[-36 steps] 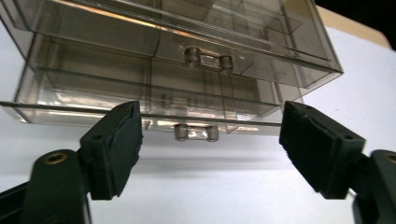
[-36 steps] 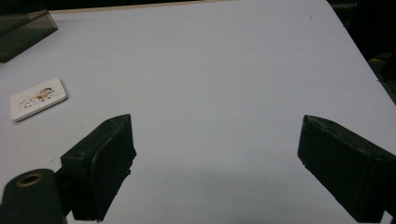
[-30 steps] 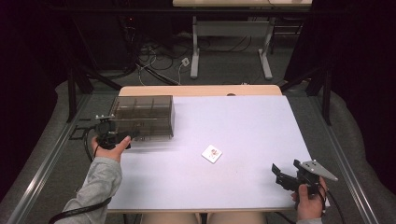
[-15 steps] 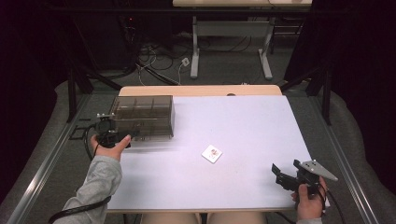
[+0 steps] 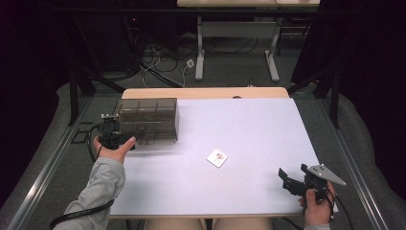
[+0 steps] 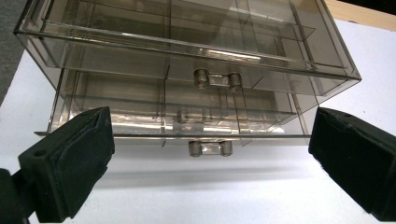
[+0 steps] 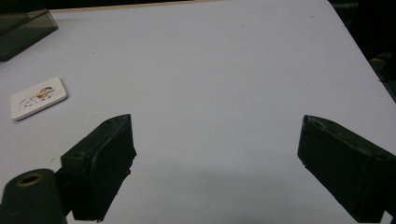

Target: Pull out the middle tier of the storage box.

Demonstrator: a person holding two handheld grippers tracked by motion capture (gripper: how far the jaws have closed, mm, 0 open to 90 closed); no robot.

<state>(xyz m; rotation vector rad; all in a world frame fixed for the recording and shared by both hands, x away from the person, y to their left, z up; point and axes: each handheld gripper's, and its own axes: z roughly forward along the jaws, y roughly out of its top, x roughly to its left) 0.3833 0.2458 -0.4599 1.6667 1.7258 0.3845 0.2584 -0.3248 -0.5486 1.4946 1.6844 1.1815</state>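
A smoky clear drawer box (image 5: 148, 120) stands at the table's left rear. My left gripper (image 5: 119, 136) sits at its front, near the left edge. In the left gripper view, the box (image 6: 187, 42) has two drawers. The lower drawer's handle (image 6: 208, 148) lies straight ahead of the left gripper (image 6: 210, 126). Its jaws have just been opening and stand wide apart, with nothing between the pads. My right gripper (image 5: 293, 173) rests open near the front right corner, and the right gripper (image 7: 217, 123) has bare table between its fingers.
A small white picture card (image 5: 217, 157) lies flat near the table's middle, at the left (image 7: 38, 98) in the right gripper view. The white tabletop (image 5: 249, 124) ends in a wooden strip (image 5: 206, 92) at the back. Metal rails run along both sides.
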